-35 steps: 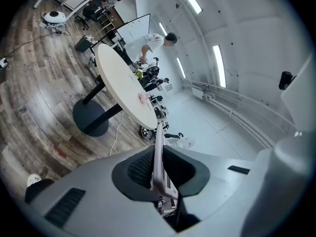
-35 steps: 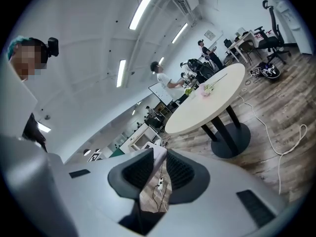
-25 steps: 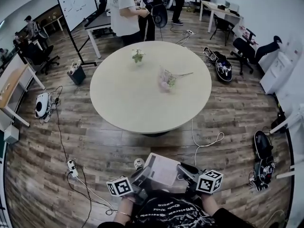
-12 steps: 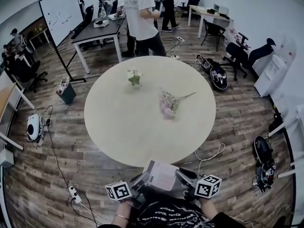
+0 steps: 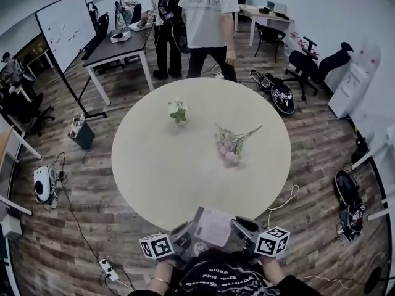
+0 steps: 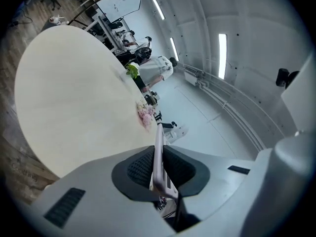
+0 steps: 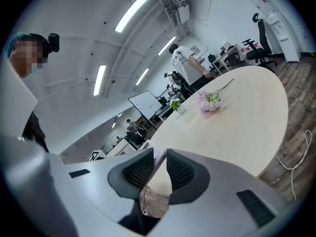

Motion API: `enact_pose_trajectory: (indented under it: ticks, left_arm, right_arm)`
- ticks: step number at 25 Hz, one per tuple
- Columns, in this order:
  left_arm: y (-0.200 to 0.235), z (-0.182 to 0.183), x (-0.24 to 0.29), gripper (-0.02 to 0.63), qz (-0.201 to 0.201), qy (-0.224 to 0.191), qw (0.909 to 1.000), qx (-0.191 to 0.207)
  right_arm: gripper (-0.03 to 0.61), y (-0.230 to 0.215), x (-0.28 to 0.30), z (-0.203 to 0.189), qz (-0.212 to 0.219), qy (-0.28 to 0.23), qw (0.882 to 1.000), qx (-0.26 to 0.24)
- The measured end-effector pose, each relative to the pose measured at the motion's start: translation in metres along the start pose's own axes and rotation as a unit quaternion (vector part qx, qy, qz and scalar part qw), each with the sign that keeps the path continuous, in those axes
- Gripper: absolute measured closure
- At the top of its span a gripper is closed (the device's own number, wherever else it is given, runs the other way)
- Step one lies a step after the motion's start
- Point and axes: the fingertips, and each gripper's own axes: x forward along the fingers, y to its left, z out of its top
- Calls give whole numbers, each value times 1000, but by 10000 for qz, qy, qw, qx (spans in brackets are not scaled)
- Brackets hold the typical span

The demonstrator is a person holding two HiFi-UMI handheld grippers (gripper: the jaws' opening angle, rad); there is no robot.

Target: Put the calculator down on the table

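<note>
The calculator, a pale flat slab, is held in the air between both grippers just above the near rim of the round beige table. My left gripper is shut on its left edge, and my right gripper is shut on its right edge. In the left gripper view the calculator shows edge-on as a thin strip pinched by the black pads. In the right gripper view a pale edge of the calculator sits between the pads, with the table ahead.
On the table stand a small vase of flowers and a pink bouquet lying flat. People stand beyond the far rim, by a desk and a whiteboard. A cable and a power strip lie on the wooden floor.
I have moved up to the table: its near rim, once well ahead of the grippers, now lies just under the calculator. Both grippers keep the same hold.
</note>
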Motion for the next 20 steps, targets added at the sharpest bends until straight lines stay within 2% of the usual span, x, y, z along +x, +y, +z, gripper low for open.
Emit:
enact_pose_trajectory:
  ticks: [4,8,20]
  left_arm:
    - [14,17,1,551,68,35,10000,12]
    - [24,36,2,551,136,-126,9998,-10]
    - [56,140,2,551,721,-1219,9894,-336]
  right_arm:
    - [488,-1,19,2,-100,49,9999,23]
    - [488,-3,42,10,-86,232,9997,-18]
    - [486,0,164,82,543,1091,9909,-579]
